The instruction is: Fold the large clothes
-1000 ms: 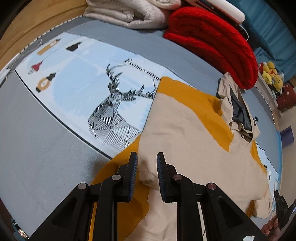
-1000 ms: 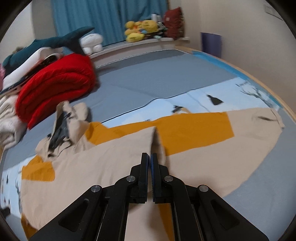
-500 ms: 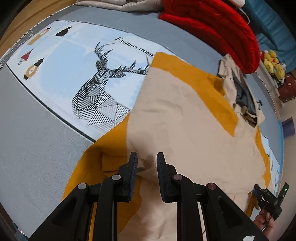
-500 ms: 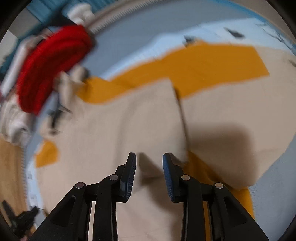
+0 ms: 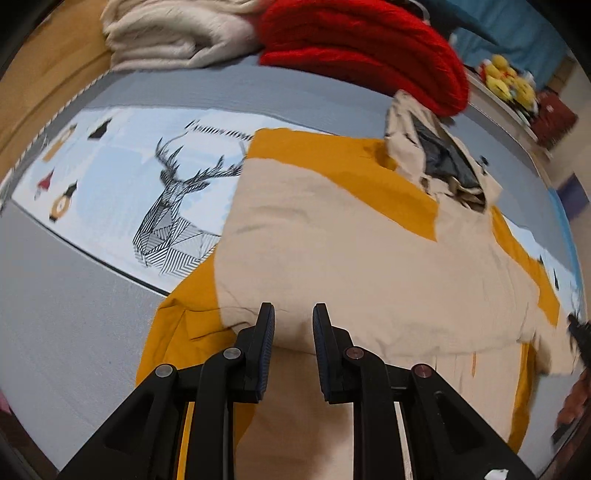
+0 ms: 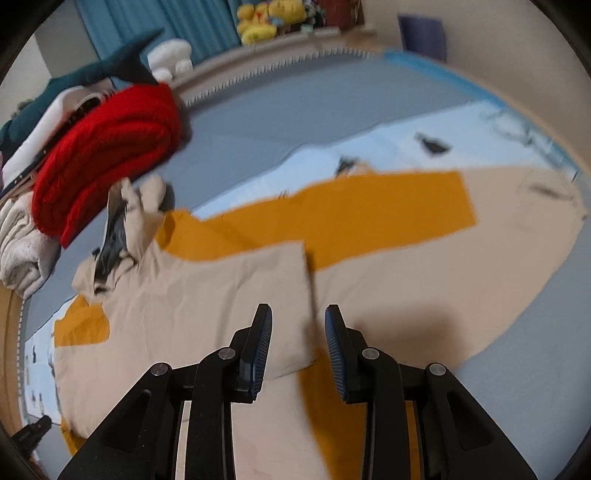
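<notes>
A large beige and mustard hooded garment [image 5: 351, 240] lies spread flat on the bed, its hood [image 5: 439, 162] crumpled near the red blanket. One beige sleeve panel [image 6: 221, 295] is folded over the body. My left gripper [image 5: 293, 321] hovers over the garment's folded lower edge, jaws slightly apart with nothing pinched. My right gripper [image 6: 298, 325] stands open above the folded panel's corner; the cloth lies below the fingers and is not held. The garment [image 6: 406, 266] stretches far to the right in the right wrist view.
A rolled red blanket [image 5: 369, 48] and a cream blanket [image 5: 173, 33] sit at the bed's head. The grey and pale blue sheet [image 5: 173, 206] carries a deer print. Plush toys [image 6: 266, 18] line a ledge by blue curtains. A hand [image 5: 572, 402] shows at the right edge.
My right gripper went from shut to open and let the folded sleeve panel drop onto the garment. The left gripper drifted along the garment's edge and rolled a little, with its jaws unchanged.
</notes>
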`<act>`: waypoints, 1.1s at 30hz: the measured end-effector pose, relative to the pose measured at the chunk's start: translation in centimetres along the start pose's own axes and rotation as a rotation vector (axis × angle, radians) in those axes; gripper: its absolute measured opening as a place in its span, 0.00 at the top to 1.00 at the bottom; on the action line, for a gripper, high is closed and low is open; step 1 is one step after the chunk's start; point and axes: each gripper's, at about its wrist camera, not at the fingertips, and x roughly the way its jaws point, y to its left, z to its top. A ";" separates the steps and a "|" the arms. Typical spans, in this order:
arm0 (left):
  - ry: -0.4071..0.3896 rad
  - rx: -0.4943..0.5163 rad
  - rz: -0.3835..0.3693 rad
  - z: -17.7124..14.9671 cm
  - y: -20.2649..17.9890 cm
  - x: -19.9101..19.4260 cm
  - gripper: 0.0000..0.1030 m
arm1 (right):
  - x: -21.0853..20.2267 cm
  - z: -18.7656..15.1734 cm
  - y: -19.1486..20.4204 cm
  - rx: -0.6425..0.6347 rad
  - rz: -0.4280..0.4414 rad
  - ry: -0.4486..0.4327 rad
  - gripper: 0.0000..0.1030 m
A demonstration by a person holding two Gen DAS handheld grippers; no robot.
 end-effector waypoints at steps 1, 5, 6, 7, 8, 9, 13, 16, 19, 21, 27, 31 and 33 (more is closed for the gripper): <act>-0.006 0.021 0.002 -0.3 -0.5 -0.2 0.82 | -0.6 0.3 -0.9 0.004 -0.003 -0.019 0.69; -0.014 0.063 -0.004 -1.0 -1.8 -0.5 0.82 | -2.2 1.4 -6.0 0.055 -0.045 -0.074 0.69; -0.016 0.071 -0.005 -1.1 -2.1 -0.6 0.82 | -2.3 1.6 -7.3 0.068 -0.061 -0.081 0.69; -0.021 0.080 -0.004 -1.3 -2.5 -0.6 0.82 | -2.5 1.8 -8.6 0.080 -0.074 -0.087 0.69; -0.025 0.088 -0.003 -1.4 -2.9 -0.7 0.82 | -2.6 2.0 -10.6 0.100 -0.095 -0.094 0.69; -0.028 0.096 -0.004 -1.5 -3.2 -0.7 0.82 | -2.8 2.1 -12.0 0.114 -0.111 -0.098 0.69; -0.035 0.131 -0.016 -1.8 -4.8 -0.6 0.82 | -3.4 2.8 -17.8 0.149 -0.171 -0.124 0.69; -0.027 0.154 -0.021 -2.1 -5.8 -0.1 0.82 | -3.8 3.1 -22.4 0.189 -0.205 -0.134 0.69; -0.020 0.173 -0.017 -2.3 -6.6 0.5 0.82 | -3.4 3.0 -26.9 0.261 -0.201 -0.117 0.69; -0.016 0.177 -0.015 -2.4 -7.0 0.8 0.82 | -2.8 2.6 -29.5 0.312 -0.207 -0.103 0.69; -0.002 0.192 -0.018 -2.6 -8.1 1.7 0.82 | -0.7 1.6 -34.3 0.440 -0.179 -0.067 0.69; 0.005 0.206 -0.019 -2.8 -8.4 2.1 0.82 | 1.0 1.0 -36.5 0.521 -0.142 -0.046 0.69; 0.007 0.208 -0.020 -2.8 -8.4 2.2 0.82 | 2.1 0.5 -37.9 0.584 -0.121 -0.033 0.69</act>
